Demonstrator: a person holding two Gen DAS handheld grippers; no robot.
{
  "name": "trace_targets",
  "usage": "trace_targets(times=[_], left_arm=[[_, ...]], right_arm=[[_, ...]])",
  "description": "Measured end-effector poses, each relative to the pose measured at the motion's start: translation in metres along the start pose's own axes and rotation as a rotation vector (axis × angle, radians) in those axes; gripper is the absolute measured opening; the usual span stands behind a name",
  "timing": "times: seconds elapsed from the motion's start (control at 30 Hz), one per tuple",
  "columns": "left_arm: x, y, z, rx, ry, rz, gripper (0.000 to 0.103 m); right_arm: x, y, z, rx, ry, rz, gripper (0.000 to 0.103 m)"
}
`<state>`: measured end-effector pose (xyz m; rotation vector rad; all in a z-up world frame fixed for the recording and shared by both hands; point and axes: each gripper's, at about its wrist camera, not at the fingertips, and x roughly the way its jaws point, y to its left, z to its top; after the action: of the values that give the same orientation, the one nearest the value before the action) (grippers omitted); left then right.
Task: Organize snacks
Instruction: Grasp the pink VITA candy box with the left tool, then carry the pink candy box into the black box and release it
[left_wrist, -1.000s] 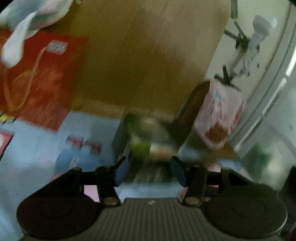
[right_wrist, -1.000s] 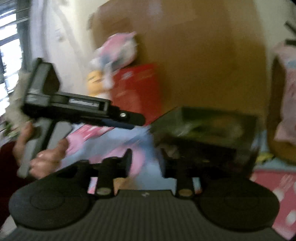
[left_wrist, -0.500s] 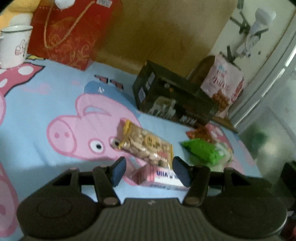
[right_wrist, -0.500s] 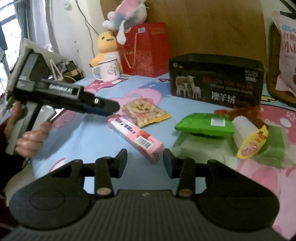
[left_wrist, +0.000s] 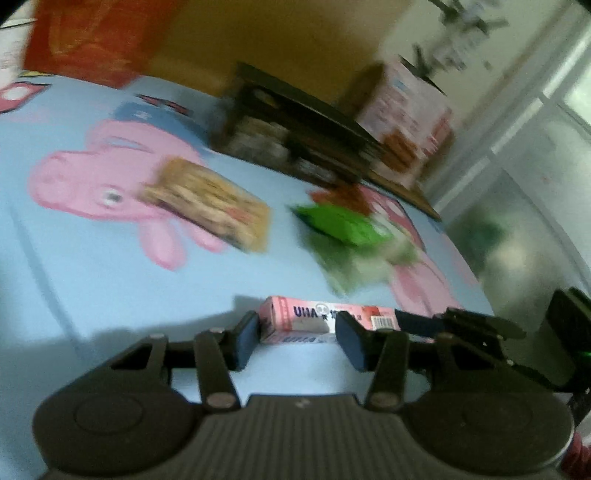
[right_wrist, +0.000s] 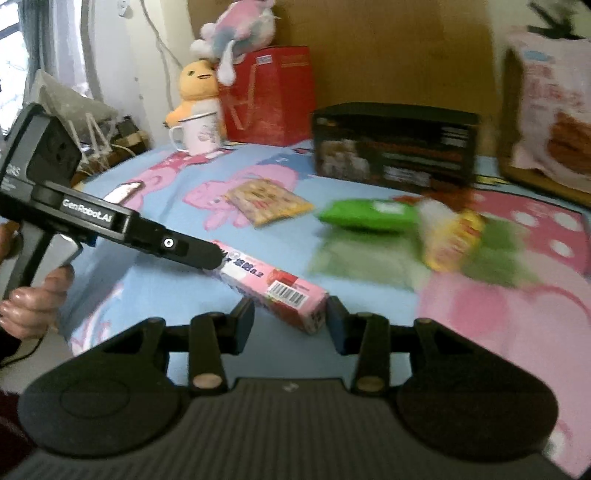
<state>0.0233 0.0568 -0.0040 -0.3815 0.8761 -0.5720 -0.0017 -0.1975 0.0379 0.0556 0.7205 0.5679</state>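
Nearby, oblong glossy pink box (right_wrist: 273, 286)

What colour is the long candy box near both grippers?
Pink, with a white barcode label: the candy box shows best in the right wrist view.

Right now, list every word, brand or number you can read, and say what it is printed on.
"UHA": pink candy box, left wrist view.
"0.2" and a barcode: same box, right wrist view; other characters blurred.
"GenRobot.AI": left gripper's body.
Black box, pink bag, red bag: print too blurred.
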Motion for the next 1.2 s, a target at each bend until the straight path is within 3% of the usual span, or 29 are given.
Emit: trace_targets(times=[0.27, 0.4, 0.67, 0.77, 0.87, 1.0, 1.2], left_arm=[[0.065, -0.084, -0.003, 0.194, 0.124, -0.087, 0.046], [0.080, -0.106, -0.001, 0.246, 0.157, -0.091, 0.054], [0.087, -0.111, 0.005, 0.234, 0.187, -0.083, 0.053], [0.086, -0.115, 0.006, 0.247, 0.189, -0.071, 0.050], [0.077, -0.120, 0.020, 0.263, 0.147, -0.069, 0.049], [0.054, -0.121, 0.061, 0.276, 0.032, -0.061, 0.049], [0.045, -0.108, 0.140, 0.261, -0.140, 0.063, 0.049]], right_arm=[[-0.060, -0.052, -0.038, 0.137, -0.041, -0.181, 0.047], [-0.073, -0.070, -0.044, 0.165, -0.053, -0.185, 0.047], [-0.069, -0.078, -0.051, 0.107, -0.044, -0.172, 0.050], [-0.071, -0.079, -0.050, 0.109, -0.064, -0.199, 0.042], [-0.075, -0.083, -0.036, 0.122, -0.119, -0.193, 0.042], [-0.075, -0.081, 0.008, 0.041, -0.216, -0.187, 0.042], [-0.027, -0.097, 0.101, -0.066, -0.292, -0.150, 0.042]])
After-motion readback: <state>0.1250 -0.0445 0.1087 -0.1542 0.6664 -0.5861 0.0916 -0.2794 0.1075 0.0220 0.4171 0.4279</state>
